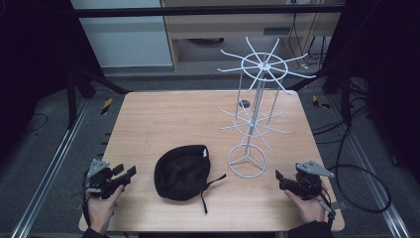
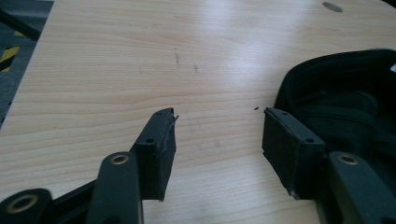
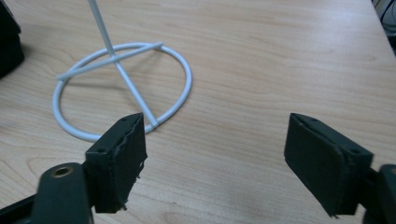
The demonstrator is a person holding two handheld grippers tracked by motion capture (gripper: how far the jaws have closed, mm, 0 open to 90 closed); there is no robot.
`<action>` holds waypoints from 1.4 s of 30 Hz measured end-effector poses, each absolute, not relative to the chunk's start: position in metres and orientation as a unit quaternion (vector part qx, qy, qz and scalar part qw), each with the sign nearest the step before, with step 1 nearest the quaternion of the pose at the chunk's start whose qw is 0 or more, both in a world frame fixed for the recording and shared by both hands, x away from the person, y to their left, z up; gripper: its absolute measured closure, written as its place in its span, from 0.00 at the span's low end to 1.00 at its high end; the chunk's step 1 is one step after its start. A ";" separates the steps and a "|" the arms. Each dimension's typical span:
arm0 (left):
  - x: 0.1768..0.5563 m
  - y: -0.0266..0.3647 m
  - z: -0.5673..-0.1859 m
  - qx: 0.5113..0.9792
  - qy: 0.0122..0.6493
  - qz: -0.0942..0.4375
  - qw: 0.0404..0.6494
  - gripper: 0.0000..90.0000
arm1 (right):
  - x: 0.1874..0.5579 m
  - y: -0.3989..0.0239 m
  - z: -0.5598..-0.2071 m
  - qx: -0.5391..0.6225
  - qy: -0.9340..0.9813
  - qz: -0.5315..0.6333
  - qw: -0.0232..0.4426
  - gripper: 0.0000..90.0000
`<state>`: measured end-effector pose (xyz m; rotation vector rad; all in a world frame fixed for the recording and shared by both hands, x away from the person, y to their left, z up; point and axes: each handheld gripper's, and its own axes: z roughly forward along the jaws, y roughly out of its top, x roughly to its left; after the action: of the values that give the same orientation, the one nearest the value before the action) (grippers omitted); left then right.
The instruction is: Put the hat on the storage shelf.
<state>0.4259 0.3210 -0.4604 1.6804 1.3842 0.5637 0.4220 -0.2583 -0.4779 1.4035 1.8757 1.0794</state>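
While both grippers are waiting with jaws apart, the left gripper (image 1: 124, 174) at 7 o'clock and the right gripper (image 1: 283, 179) at 5, the black cap (image 1: 182, 172) is lying untouched at 6, just beside the white wire rack (image 1: 255, 116); judged, hanging is not yet begun.

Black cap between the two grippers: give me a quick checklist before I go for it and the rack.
1. Left gripper open, nothing between jaws: ok.
2. Right gripper open, nothing between jaws: ok.
3. Black cap flat on the table, touching neither gripper: ok.
4. Wire rack upright, base ring flat: ok.
5. Rack prongs bare: ok.
6. Cap strap trails toward the rack base; snag risk: cannot tell.
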 end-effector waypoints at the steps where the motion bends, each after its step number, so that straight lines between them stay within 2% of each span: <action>1: 0.425 0.319 -0.459 0.675 0.554 0.224 0.433 0.50 | 0.421 -0.259 -0.478 0.515 0.701 0.403 0.285 0.27; 7: 0.419 0.309 -0.456 0.688 0.542 0.212 0.434 0.48 | 0.415 -0.250 -0.474 0.499 0.709 0.413 0.278 0.30; 12: 0.417 0.297 -0.453 0.704 0.523 0.212 0.433 0.46 | 0.410 -0.234 -0.467 0.477 0.719 0.427 0.272 0.40; 21: 0.416 0.282 -0.452 0.718 0.504 0.205 0.433 0.46 | 0.407 -0.203 -0.458 0.449 0.732 0.451 0.243 0.38; 30: 0.415 0.274 -0.451 0.722 0.497 0.209 0.434 0.47 | 0.407 -0.180 -0.450 0.419 0.742 0.468 0.232 0.45; 42: 0.418 0.258 -0.452 0.729 0.491 0.210 0.428 0.49 | 0.412 -0.148 -0.443 0.389 0.757 0.478 0.215 0.46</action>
<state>0.4182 0.2583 -0.4516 1.8203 1.2260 0.5233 0.4124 -0.1484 -0.4427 1.0797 2.1000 1.3261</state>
